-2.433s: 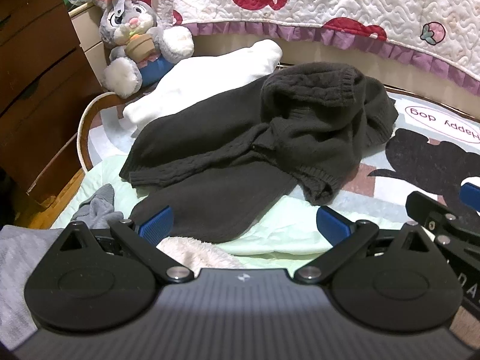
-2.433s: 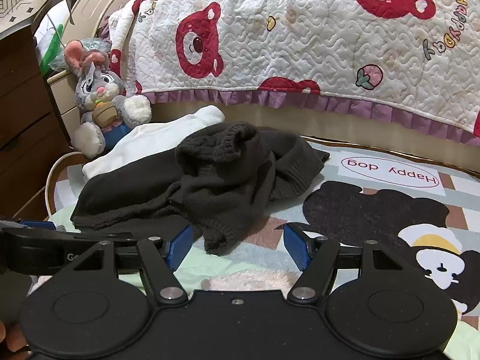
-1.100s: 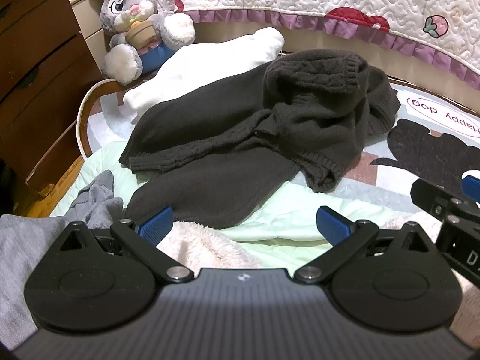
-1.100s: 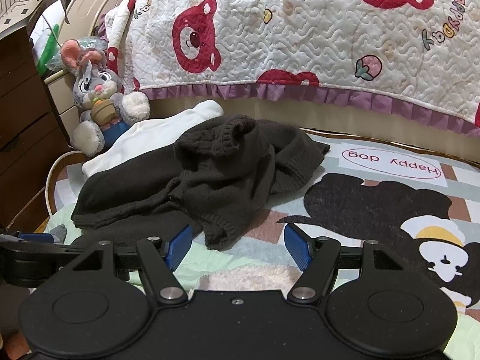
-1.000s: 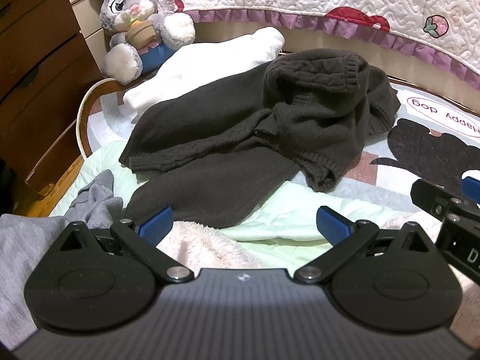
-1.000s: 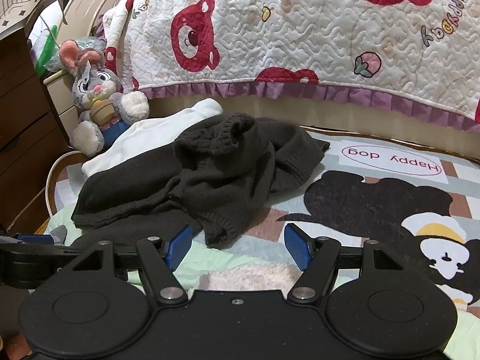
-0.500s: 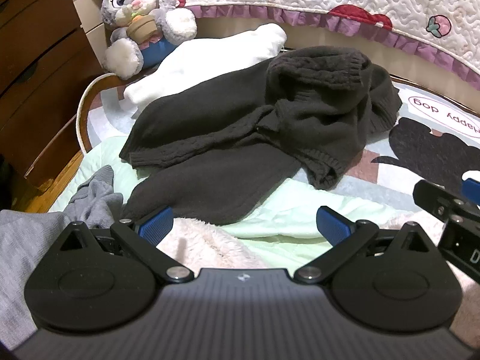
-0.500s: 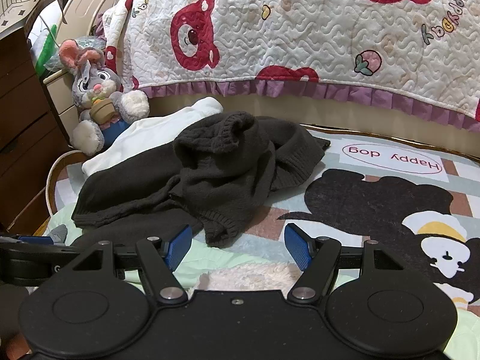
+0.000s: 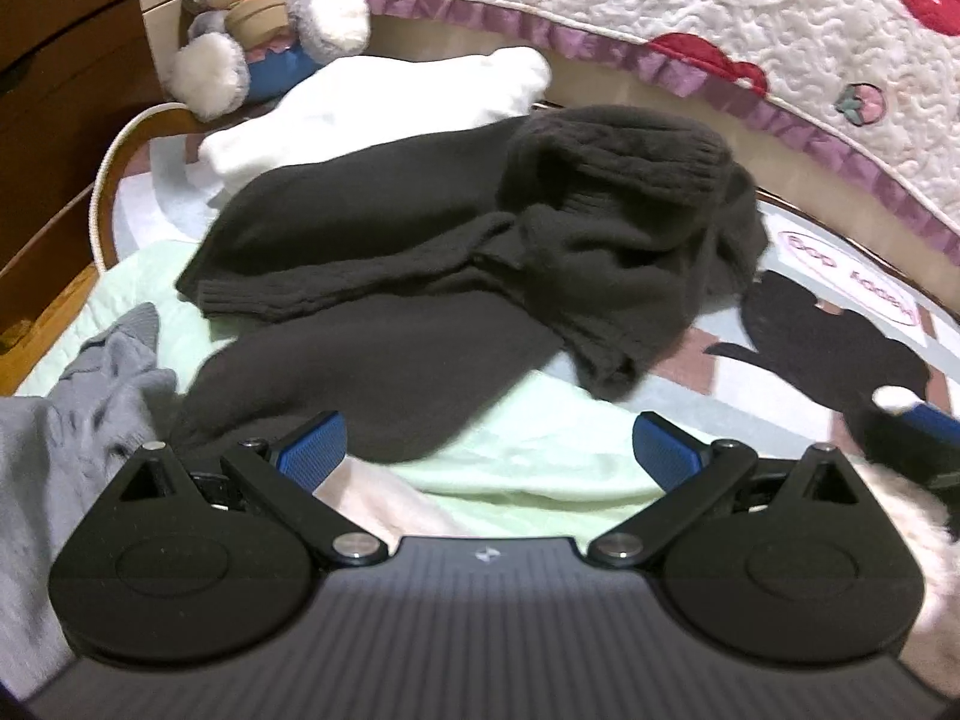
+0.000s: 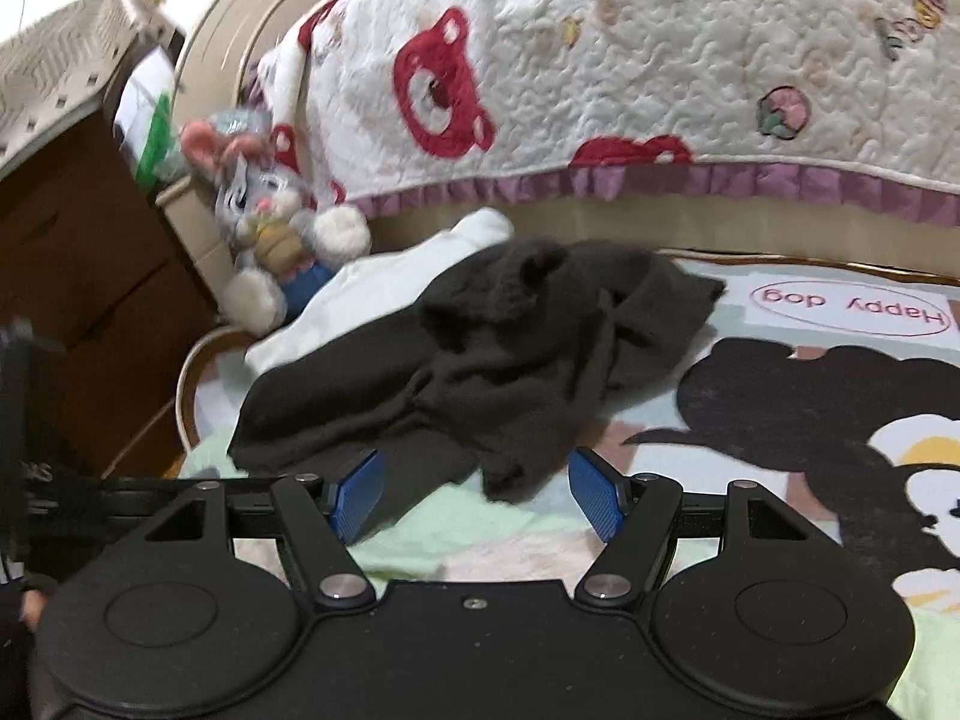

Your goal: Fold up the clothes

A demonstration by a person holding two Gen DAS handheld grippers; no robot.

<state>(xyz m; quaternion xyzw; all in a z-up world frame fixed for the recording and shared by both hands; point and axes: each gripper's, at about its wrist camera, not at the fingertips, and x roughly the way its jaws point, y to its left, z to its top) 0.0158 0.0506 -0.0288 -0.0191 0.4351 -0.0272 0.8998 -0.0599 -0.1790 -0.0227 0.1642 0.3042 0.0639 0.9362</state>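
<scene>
Left wrist view: left gripper (image 9: 487, 444) jaws spread wide, nothing between the blue pads (image 9: 309, 443), holding nothing. Frame is motion-blurred. Dark knit sweater (image 9: 456, 264) lies crumpled on the bed mat (image 9: 840, 324) just ahead of the fingertips, one part bunched up at the far right of the heap, lower edge reaching close to the left pad. White garment (image 9: 384, 102) lies behind the sweater, partly under it. Grey garment (image 9: 78, 414) at lower left, beside the left finger. Pale green cloth (image 9: 540, 438) under the sweater's near edge. Plush rabbit (image 9: 264, 12) at top left by the wooden drawers (image 9: 54, 90). Bear-print quilt (image 9: 720, 6) hangs along the back.

Right wrist view: right gripper (image 10: 477, 498) also wide apart, empty, pads clear of any cloth. Sweater (image 10: 498, 360) sits directly ahead, its near hem just beyond and between the fingertips, not touching as far as can be told. White garment (image 10: 384, 294) behind it, plush rabbit (image 10: 270, 240) at left, quilt (image 10: 630, 72) above. Cartoon-print mat (image 10: 810, 396) to the right. Part of the left gripper (image 10: 72, 498) shows at the left edge.
</scene>
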